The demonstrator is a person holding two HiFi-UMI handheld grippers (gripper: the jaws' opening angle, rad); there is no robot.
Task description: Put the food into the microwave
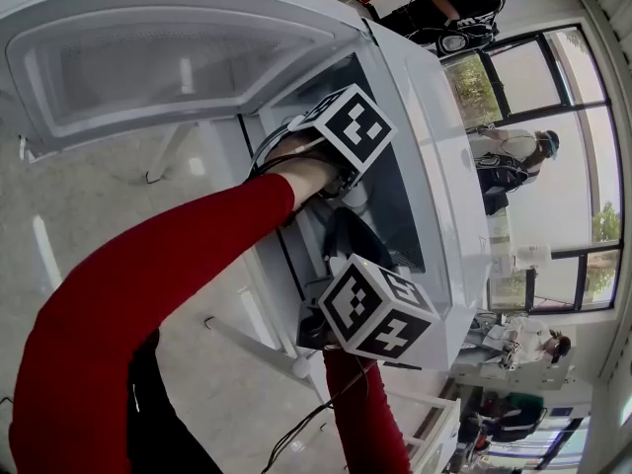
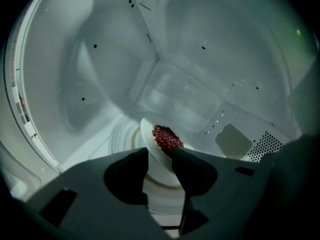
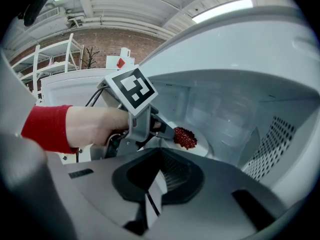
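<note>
The white microwave [image 1: 434, 166] stands with its door [image 1: 178, 57] swung open. Inside, a white plate [image 2: 149, 134] with a heap of red food [image 2: 166, 138] rests on the turntable [image 2: 120, 136]. My left gripper [image 2: 160, 154] reaches into the cavity, open, with the plate's near rim between its jaws. From the right gripper view I see it [image 3: 167, 131] at the edge of the plate [image 3: 204, 148], beside the food [image 3: 185, 138]. My right gripper [image 3: 160, 154] waits outside the opening, shut and holding nothing; its marker cube [image 1: 380, 309] shows in the head view.
The cavity's perforated side wall [image 3: 270, 149] lies on the right and the back wall [image 2: 180, 91] behind the plate. The open door fills the upper left of the head view. People [image 1: 504, 166] stand by windows at the right. Shelves [image 3: 40, 69] stand behind the door.
</note>
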